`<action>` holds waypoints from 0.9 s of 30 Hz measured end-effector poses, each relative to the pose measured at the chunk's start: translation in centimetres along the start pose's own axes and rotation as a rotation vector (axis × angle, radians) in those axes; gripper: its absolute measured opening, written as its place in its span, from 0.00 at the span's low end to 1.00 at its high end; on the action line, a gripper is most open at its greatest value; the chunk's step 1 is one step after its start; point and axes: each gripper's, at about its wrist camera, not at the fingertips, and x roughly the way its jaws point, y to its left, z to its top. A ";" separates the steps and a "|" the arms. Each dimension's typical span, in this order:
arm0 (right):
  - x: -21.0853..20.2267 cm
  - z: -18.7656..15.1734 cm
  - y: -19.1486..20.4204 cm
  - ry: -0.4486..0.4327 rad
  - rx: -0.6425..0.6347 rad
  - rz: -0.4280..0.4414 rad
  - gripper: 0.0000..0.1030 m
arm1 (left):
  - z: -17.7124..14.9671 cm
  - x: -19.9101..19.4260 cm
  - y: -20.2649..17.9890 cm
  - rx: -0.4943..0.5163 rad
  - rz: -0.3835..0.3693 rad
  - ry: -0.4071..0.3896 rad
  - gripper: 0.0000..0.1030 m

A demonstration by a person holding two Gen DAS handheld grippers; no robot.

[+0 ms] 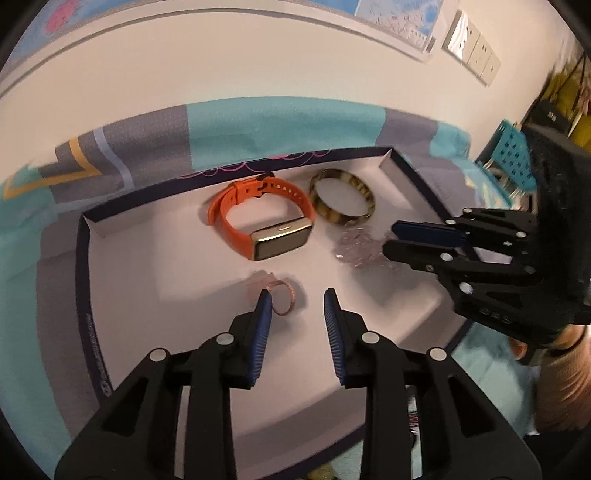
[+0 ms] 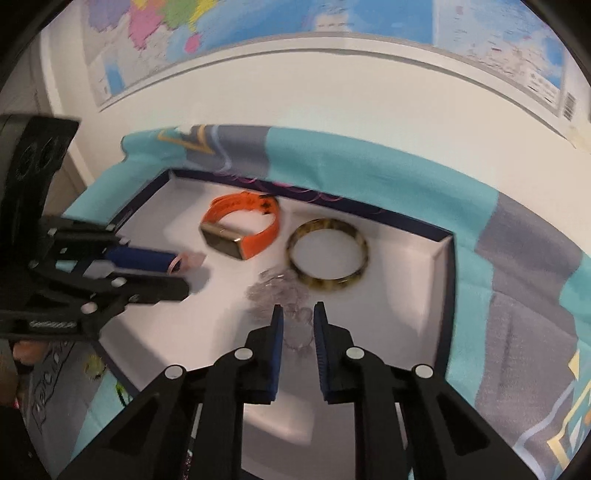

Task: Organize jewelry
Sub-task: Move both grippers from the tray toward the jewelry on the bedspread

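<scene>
A white box with a dark rim [image 1: 79, 258] [image 2: 448, 280] holds an orange-strapped watch [image 1: 236, 229] [image 2: 258, 240], a tortoiseshell bangle [image 1: 341, 218] [image 2: 325, 284], a clear bead bracelet [image 1: 356, 251] [image 2: 277, 291] and a pink-gold ring [image 1: 284, 301] [image 2: 177, 264]. My left gripper [image 1: 297, 301] is open, its left finger touching the ring. My right gripper [image 2: 298, 314] is open just over the bead bracelet, and it shows at the right of the left wrist view [image 1: 388, 238].
The box lies on a teal and grey patterned cloth [image 1: 258, 125] [image 2: 369, 166] against a white wall with a map [image 2: 258, 22]. Wall sockets [image 1: 472, 48] and a teal perforated bin [image 1: 513, 158] are at the far right.
</scene>
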 end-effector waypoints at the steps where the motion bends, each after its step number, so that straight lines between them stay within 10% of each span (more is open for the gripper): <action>1: -0.5 -0.1 -0.3 -0.015 0.016 0.014 0.17 | -0.1 -0.4 0.1 -0.009 -0.010 -0.009 0.34; 9: -5.7 -2.4 1.0 -0.099 -0.027 0.129 0.42 | -4.0 -5.5 -0.3 0.020 0.001 -0.119 0.41; 27: -7.5 -10.8 2.1 -0.026 0.059 0.173 0.43 | -12.9 -8.2 -4.3 0.125 0.062 -0.146 0.54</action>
